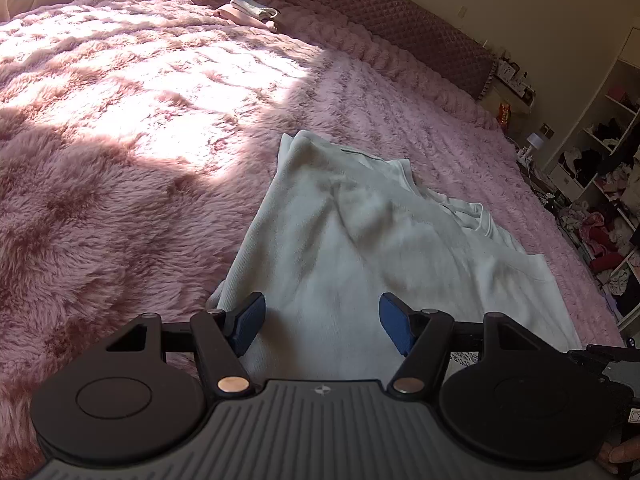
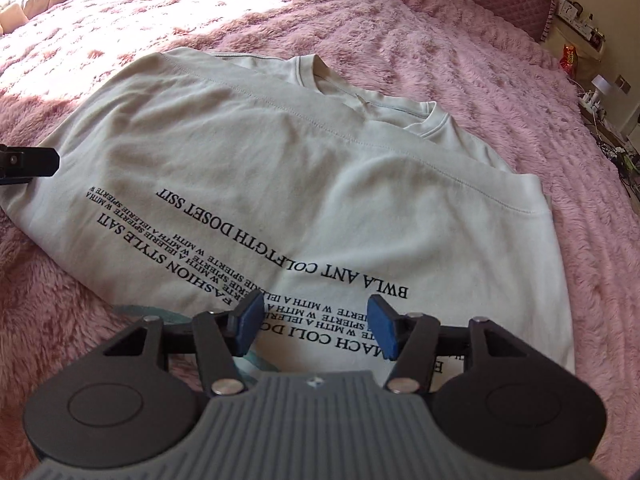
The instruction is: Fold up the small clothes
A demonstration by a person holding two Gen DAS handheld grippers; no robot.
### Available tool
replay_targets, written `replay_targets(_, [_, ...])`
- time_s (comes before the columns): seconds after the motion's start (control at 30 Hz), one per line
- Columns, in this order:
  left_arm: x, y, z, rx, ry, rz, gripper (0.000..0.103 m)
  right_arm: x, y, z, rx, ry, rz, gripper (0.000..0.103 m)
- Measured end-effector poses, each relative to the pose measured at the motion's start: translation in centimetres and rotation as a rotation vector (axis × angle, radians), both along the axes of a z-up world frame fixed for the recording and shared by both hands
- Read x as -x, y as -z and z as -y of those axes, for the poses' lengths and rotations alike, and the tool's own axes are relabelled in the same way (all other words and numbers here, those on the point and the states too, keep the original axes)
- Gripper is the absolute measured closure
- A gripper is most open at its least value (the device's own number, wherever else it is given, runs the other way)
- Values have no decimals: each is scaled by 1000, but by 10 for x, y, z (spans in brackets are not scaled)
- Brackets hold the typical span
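A pale cream T-shirt with black printed lettering lies on a pink fluffy blanket, one side folded over, its collar at the far end. It also shows in the left wrist view. My left gripper is open and empty, just above the shirt's near left edge. My right gripper is open and empty, over the lettered lower part of the shirt. The tip of the left gripper shows at the shirt's left edge in the right wrist view.
A small folded stack of pale clothes lies far back on the blanket. A quilted mauve headboard cushion runs along the far side. Cluttered white shelves stand to the right beyond the bed edge.
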State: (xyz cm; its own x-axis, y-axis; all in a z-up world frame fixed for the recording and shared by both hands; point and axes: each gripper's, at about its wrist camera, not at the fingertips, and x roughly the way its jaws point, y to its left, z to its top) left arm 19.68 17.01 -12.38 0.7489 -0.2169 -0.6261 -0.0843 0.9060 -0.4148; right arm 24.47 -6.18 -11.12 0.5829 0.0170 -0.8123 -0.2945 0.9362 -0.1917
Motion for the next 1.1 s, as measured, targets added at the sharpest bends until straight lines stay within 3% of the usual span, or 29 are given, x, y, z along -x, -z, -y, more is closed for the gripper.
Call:
replay_targets(0.13, [4, 0, -5, 23, -24, 39, 26, 22, 1, -1, -24, -11, -29, 49])
replay_targets(0.33, [8, 3, -23, 133, -71, 86, 26, 23, -1, -2, -15, 1, -33, 49])
replay_targets(0.43, [15, 0, -37, 153, -136, 119, 26, 26, -15, -12, -49, -9, 34, 48])
replay_targets(0.47, [18, -1, -45, 186, -157, 141, 26, 31, -20, -23, -60, -51, 76, 44])
replay_targets(0.5, [20, 0, -53, 227, -171, 163, 26, 38, -23, -35, -55, -92, 103, 35])
replay_targets(0.6, [20, 9, -74, 347, -175, 176, 26, 61, -20, -74, -36, -183, 176, 32])
replay_targets(0.73, [21, 21, -88, 392, -207, 148, 26, 82, -3, -125, 107, -289, 300, 32])
replay_targets(0.83, [23, 24, -97, 403, -224, 154, 26, 92, 15, -161, 250, -445, 362, 32])
replay_targets(0.93, [27, 26, -109, 433, -250, 170, 26, 100, 28, -186, 325, -566, 432, 32])
replay_targets(1.1, [30, 30, -121, 459, -271, 174, 26, 94, 48, -224, 433, -629, 522, 34])
